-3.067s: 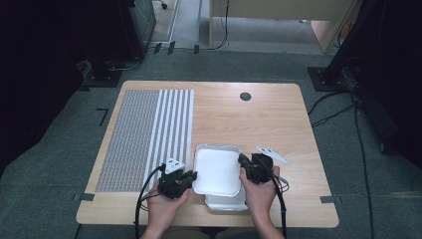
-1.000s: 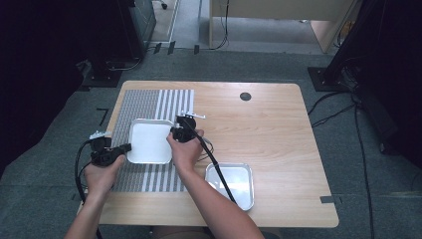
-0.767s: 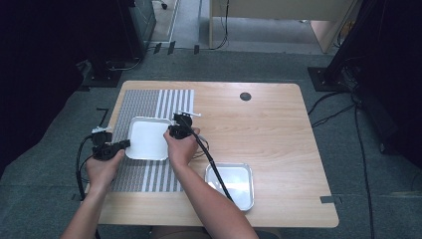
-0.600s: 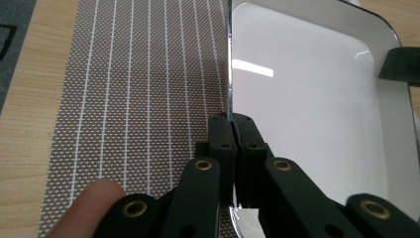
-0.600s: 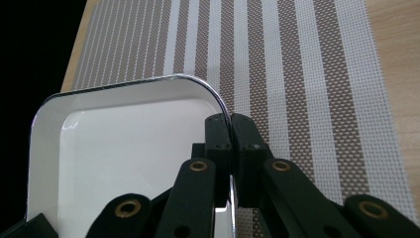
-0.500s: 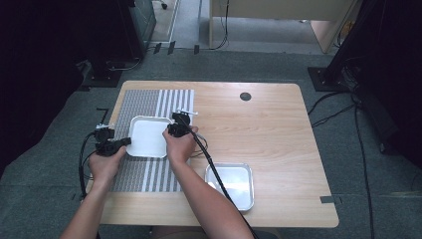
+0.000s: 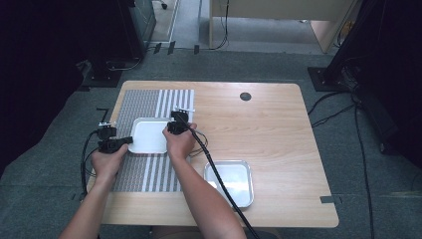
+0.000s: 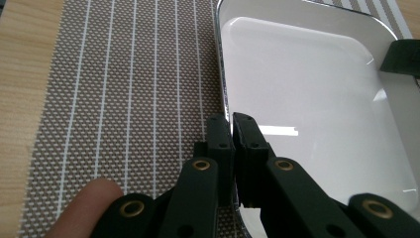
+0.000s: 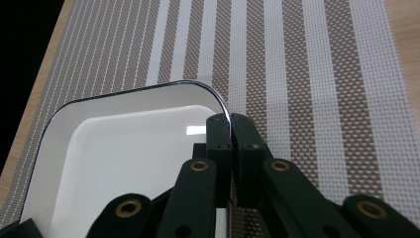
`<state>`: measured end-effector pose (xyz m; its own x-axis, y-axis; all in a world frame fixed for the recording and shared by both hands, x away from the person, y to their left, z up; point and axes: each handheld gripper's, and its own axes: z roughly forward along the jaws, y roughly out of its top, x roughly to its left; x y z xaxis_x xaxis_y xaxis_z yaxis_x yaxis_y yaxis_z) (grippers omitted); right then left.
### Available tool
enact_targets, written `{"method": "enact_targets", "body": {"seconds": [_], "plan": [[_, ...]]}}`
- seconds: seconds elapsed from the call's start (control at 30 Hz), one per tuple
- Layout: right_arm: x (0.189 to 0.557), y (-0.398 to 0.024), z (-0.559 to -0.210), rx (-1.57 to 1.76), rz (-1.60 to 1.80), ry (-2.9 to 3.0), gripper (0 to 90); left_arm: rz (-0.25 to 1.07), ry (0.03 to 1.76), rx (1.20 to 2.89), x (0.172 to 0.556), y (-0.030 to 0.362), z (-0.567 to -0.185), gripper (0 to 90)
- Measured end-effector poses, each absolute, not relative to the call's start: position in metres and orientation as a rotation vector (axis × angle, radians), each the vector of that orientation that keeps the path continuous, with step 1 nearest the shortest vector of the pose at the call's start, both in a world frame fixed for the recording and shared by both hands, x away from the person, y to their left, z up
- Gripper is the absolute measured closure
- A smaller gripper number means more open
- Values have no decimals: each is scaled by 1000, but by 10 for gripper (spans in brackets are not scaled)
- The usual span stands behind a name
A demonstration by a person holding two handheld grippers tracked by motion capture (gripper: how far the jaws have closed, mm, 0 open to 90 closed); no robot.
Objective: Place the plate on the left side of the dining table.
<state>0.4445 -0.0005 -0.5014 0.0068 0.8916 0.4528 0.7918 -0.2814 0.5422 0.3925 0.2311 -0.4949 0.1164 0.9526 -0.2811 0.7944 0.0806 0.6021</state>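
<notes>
a: where's the white tray [image 7: 148, 135] right now?

b: it sits over the striped placemat [image 7: 149, 172] at the desk's [image 7: 278, 129] 9 o'clock side in the high view, with me on both ends of it. my left fingers [image 8: 231, 130] are pinched shut on its rim, and my right fingers [image 9: 229, 130] are pinched shut on the rim at the opposite side, near a rounded corner. whether the base is flat on the mat or a hair above it, i cannot tell.

a: which way does it lie from each hand?

b: in the high view, from my left hand [image 7: 108, 160] the tray runs toward 2 o'clock; from my right hand [image 7: 179, 143] it runs toward 9 o'clock. its long axis goes 9 to 3 across the desk, right between the two grips, so neither hand is nearer: both are touching it.

a: so what does the next move turn on?

b: on that axis, i'd judge. with a grip at each end, letting go means each pair of fingers opens and backs off along the line, left toward 9, right toward 3, without dragging the rim.

a: anything else close by?

b: a second metal tray [image 7: 229, 181] at 5 o'clock from this one, well apart, with my right cable [image 7: 219, 174] trailing across it.
</notes>
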Motion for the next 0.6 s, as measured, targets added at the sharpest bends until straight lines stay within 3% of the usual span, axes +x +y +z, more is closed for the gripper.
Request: {"method": "enact_targets", "body": {"seconds": [0.6], "plan": [[462,-3,-505,2108,1192,1751,885,270,1760,1657,416,232,-499,894]]}}
